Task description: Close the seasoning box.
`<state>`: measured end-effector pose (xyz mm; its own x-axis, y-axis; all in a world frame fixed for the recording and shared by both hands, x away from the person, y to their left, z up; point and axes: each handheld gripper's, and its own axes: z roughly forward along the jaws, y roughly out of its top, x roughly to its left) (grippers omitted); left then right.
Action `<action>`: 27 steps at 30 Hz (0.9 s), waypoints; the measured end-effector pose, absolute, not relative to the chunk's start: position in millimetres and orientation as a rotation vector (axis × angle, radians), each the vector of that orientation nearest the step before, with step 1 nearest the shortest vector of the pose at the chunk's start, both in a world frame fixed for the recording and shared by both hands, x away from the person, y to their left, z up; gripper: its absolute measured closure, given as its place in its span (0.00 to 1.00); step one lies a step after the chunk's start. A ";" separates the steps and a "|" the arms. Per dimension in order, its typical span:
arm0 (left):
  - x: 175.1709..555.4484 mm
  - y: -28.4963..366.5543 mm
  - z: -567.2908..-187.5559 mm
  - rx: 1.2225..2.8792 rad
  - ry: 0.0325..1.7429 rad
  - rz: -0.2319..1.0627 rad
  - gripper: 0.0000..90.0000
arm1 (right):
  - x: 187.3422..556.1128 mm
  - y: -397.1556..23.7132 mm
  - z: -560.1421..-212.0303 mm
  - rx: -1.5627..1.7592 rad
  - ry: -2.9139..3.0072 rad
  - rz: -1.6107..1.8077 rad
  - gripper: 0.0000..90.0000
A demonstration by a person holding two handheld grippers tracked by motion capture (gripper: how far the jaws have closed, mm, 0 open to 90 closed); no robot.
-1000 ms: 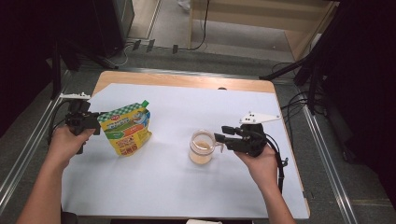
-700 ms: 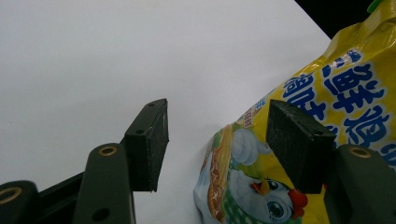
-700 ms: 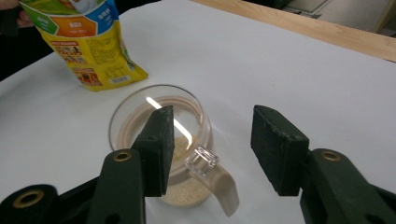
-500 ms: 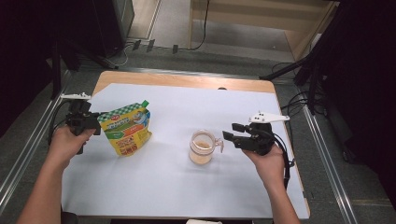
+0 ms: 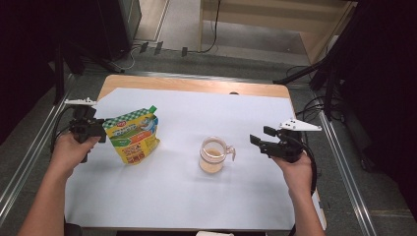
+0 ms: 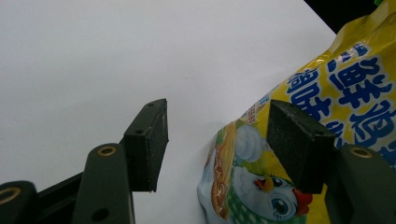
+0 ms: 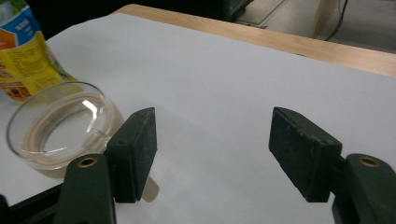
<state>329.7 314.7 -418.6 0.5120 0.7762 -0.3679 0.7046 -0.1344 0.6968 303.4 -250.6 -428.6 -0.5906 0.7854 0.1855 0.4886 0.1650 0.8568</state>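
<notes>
On the white-covered table (image 5: 162, 196), the right gripper (image 5: 259, 141), fingers just spread and empty, sits beside the glass mug (image 5: 213, 155), while the left gripper (image 5: 98, 132) stands released at the yellow seasoning pouch (image 5: 133, 135).

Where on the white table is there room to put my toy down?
Between the yellow pouch and the glass cup is bare white sheet. The near strip and far side are free too. It is crowded by each claw.

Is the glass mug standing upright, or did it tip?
Upright. The mug sits on its base on the white sheet, its round mouth facing up, with a beige layer inside at the bottom.
</notes>
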 end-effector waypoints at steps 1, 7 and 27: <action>329.6 314.7 -418.7 1.871 1.225 0.103 0.44 | 303.8 -253.3 -430.2 1.231 2.137 1.402 0.36; 329.8 314.4 -419.4 1.877 1.228 0.106 0.44 | 307.4 -266.7 -442.4 1.293 2.095 1.389 0.31; 332.5 312.6 -426.0 1.897 1.245 0.108 0.43 | 322.5 -269.0 -477.2 1.338 2.145 1.177 0.24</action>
<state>332.5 312.6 -426.0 0.5019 0.7893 -0.3538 0.7165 -0.1503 0.6812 322.5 -269.0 -477.2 -0.4919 0.8614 0.1266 0.5697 0.2085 0.7949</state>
